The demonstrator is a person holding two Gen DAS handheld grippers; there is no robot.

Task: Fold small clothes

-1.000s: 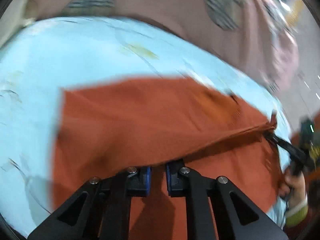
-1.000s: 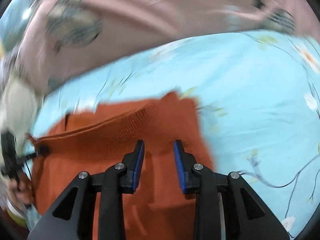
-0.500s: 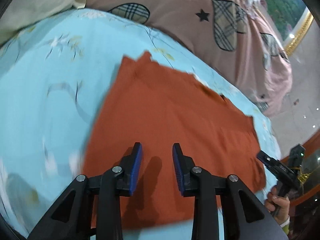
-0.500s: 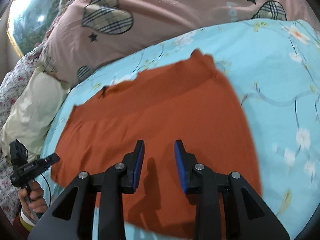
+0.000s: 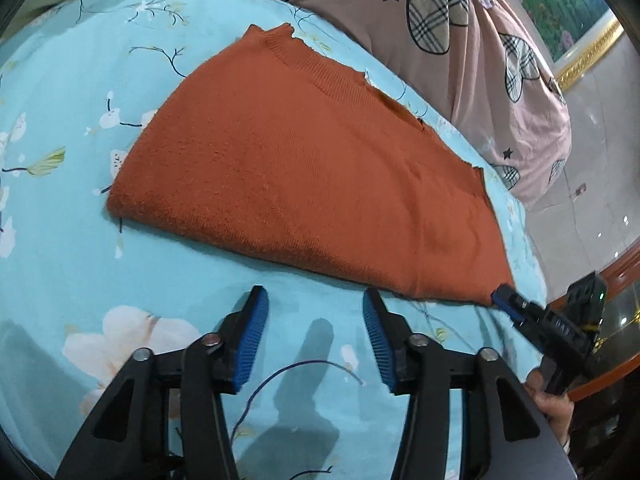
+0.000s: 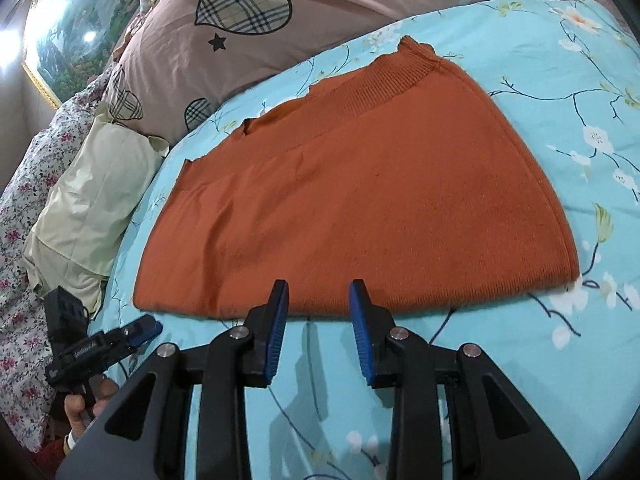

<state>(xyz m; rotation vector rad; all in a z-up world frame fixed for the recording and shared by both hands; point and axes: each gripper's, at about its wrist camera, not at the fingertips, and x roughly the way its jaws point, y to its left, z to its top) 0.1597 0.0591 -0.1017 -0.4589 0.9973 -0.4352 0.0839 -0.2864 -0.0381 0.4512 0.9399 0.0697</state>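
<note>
Left wrist view: left gripper hovers with jaws spread wide and empty above the floral sheet; one orange knit garment lies flat just ahead of the fingertips, its doubled edge nearest them. The right gripper pokes in at the far right, its tip at the garment's near corner; whether it is open cannot be told from here.

Right wrist view: right gripper also parted and holding nothing, fingertips just short of the garment's near edge. The left gripper shows low at left, beside the cloth's corner.

Progress: judged from the doubled near edge, one fold appears made; further folds likely remain.

Count: one garment, two grippers, one pink quilt beyond the cloth, one cream pillow left of the fingers.
</note>
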